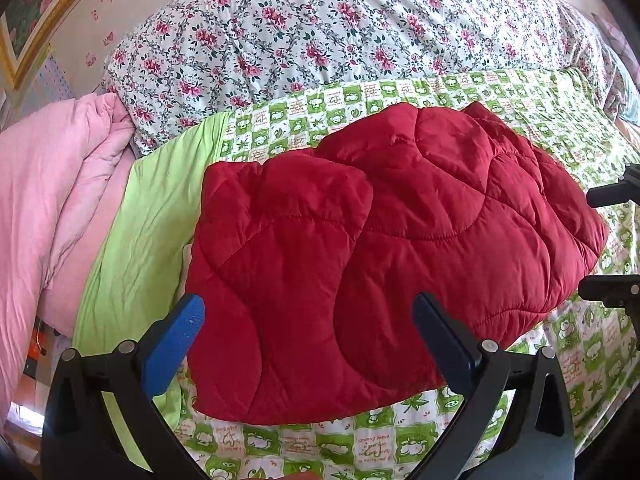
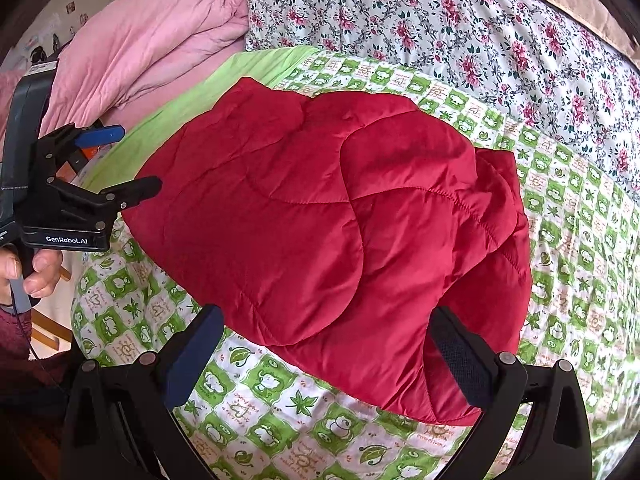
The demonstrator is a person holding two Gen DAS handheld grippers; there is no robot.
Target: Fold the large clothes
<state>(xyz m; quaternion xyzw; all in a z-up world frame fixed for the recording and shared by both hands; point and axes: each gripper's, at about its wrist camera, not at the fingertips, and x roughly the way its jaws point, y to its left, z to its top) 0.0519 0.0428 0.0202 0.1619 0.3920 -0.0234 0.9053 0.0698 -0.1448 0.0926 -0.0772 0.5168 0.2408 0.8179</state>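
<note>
Here, puffy quilted red jacket point(image 1: 384, 248) lies folded, roughly rectangular.

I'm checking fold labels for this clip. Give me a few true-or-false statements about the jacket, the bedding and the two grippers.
1. The red quilted jacket lies folded on the green patterned sheet. True.
2. The left gripper is clamped on the jacket. False: its jaws are open and hold nothing.
3. A pink duvet is bunched up beside the floral quilt. True.
4. The right gripper holds a sleeve. False: it is open and empty.
</note>
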